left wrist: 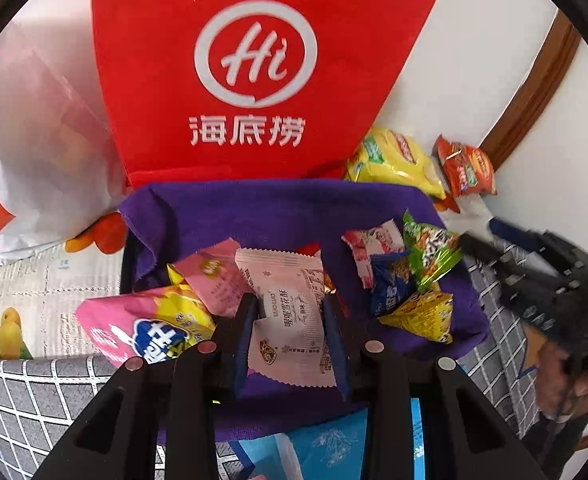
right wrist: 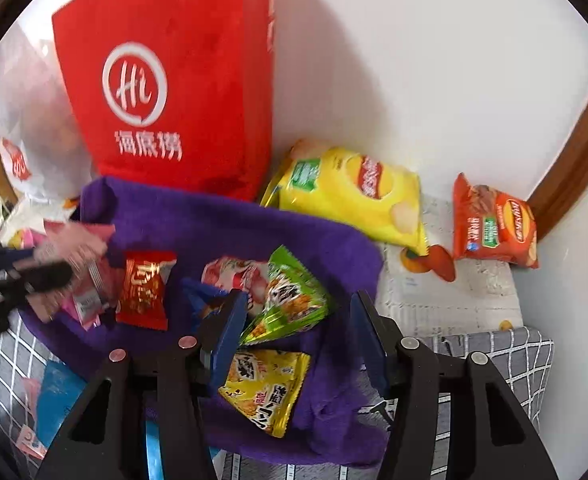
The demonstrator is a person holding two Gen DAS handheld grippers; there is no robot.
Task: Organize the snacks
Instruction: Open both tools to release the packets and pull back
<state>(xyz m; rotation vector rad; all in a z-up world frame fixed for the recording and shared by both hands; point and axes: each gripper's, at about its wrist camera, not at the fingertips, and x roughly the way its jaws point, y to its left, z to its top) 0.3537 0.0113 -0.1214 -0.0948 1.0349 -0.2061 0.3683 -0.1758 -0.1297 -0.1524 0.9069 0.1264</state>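
Observation:
A purple cloth-lined box [left wrist: 278, 208] holds several small snack packets. My left gripper [left wrist: 292, 316] is shut on a pale pink packet [left wrist: 294, 332] and holds it over the box. A larger pink and yellow bag [left wrist: 142, 328] lies at the box's left edge. My right gripper [right wrist: 297, 320] is open over the box's right side, with a green triangular packet [right wrist: 290, 300] and a yellow triangular packet [right wrist: 266, 388] between its fingers, neither gripped. A red packet [right wrist: 146, 288] lies in the box. The left gripper [right wrist: 46, 276] with the pink packet shows at the left of the right wrist view.
A red Hi bag [left wrist: 250, 68] stands behind the box against the white wall. A yellow chip bag [right wrist: 349, 196] and an orange chip bag [right wrist: 493, 224] lie at the back right. A white plastic bag [left wrist: 34, 120] is at the left. A grey checked cloth [left wrist: 26, 404] covers the front.

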